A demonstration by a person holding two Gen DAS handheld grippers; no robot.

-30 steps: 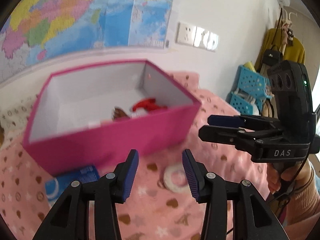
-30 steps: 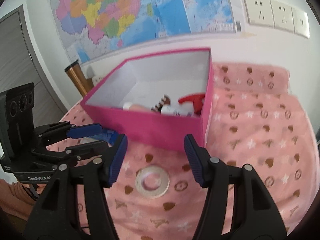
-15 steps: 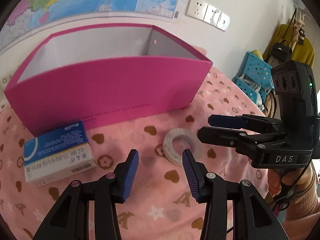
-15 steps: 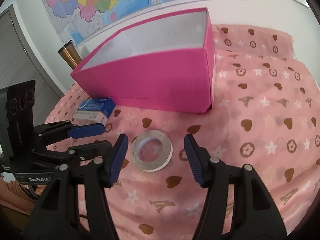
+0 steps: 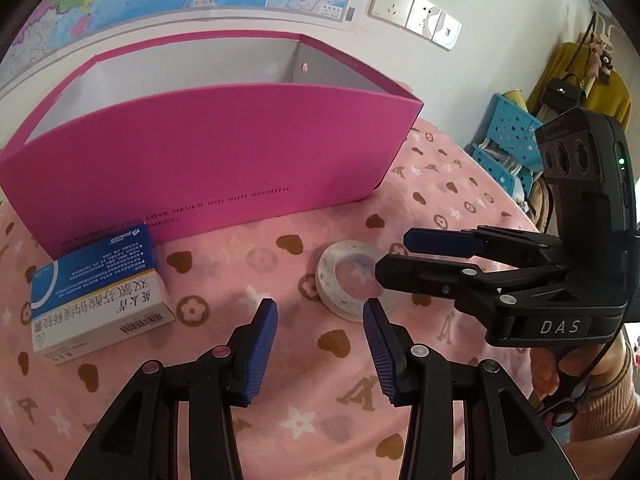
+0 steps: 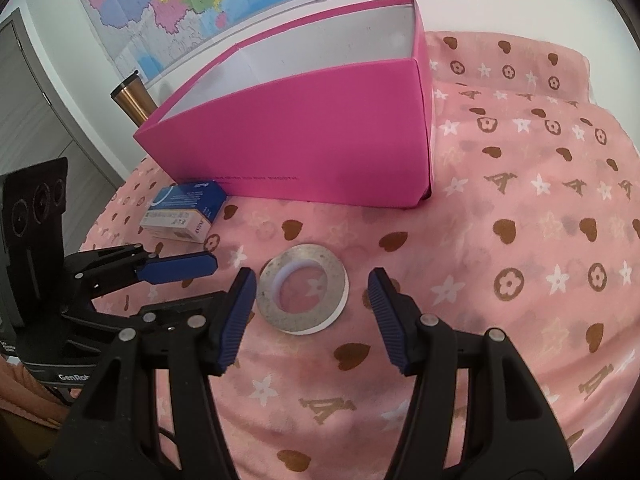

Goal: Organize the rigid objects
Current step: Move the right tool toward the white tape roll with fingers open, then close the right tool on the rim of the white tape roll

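Blue pads of the right gripper [image 6: 310, 316] stand spread either side of the tape roll [image 6: 303, 289], untouched; both grippers have dropped toward the cloth [image 6: 520, 240]. Left gripper [image 5: 320, 346] gapes empty. Grasp looks imminent; pink box [image 6: 320, 136] waits behind.

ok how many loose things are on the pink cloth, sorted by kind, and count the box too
tape roll: 1
blue and white carton: 1
pink box: 1
total: 3
Both loose items lie on the pink cloth in front of the box. What is inside the box cannot be seen from here.
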